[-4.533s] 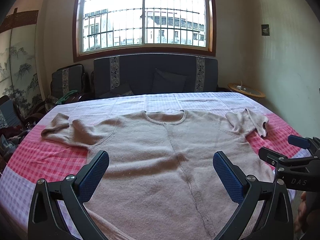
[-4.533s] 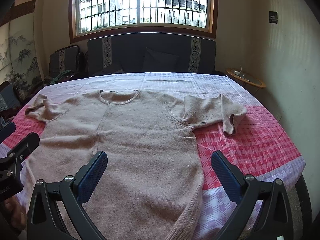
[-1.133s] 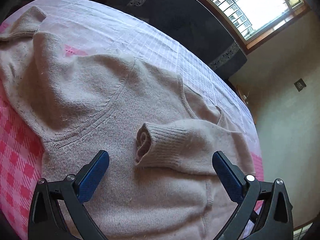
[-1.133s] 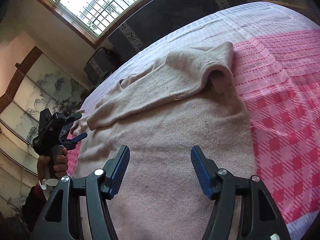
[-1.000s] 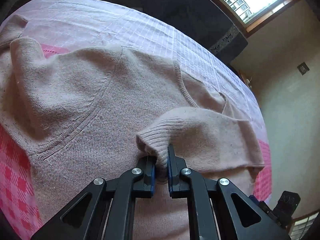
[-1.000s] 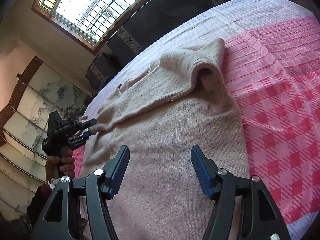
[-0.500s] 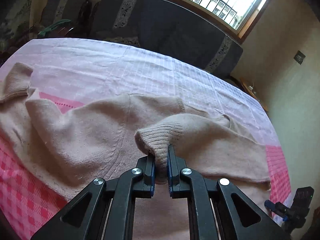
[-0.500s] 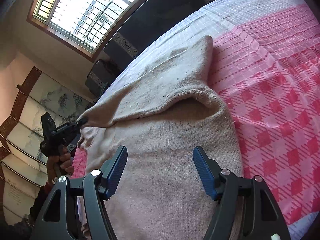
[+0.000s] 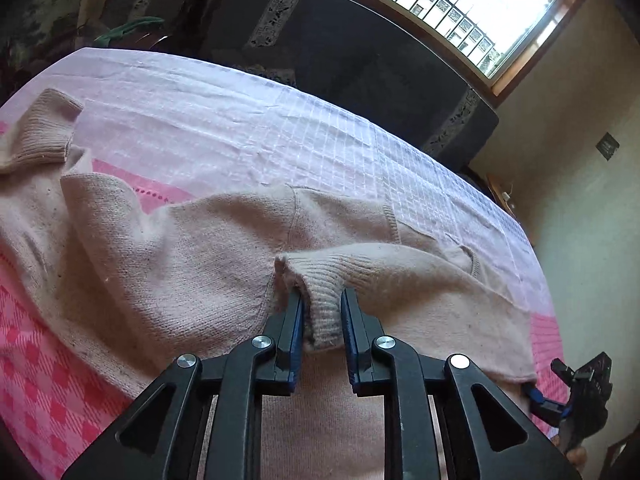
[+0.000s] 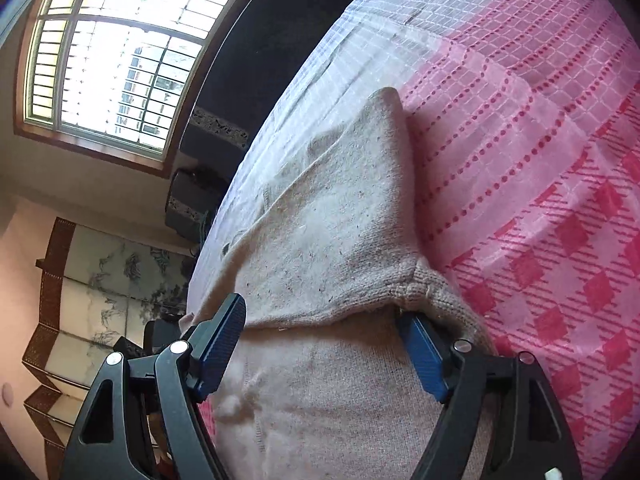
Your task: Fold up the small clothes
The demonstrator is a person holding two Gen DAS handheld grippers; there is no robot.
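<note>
sweater (image 9: 168,264): spread on tablecloth (image 9: 248,128), sleeve folded inward | handling: I judge it soft, light, limp knit; take ribbed cuff (image 9: 320,304) or hem | left gripper (image 9: 322,326): jaws opening, cuff between them | right gripper (image 10: 320,344): opening, astride the folded edge, gripping nothing | writing: none legible

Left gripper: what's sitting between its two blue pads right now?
In the left wrist view, the sweater's ribbed sleeve cuff sits between the left gripper pads as its jaws open.
</note>
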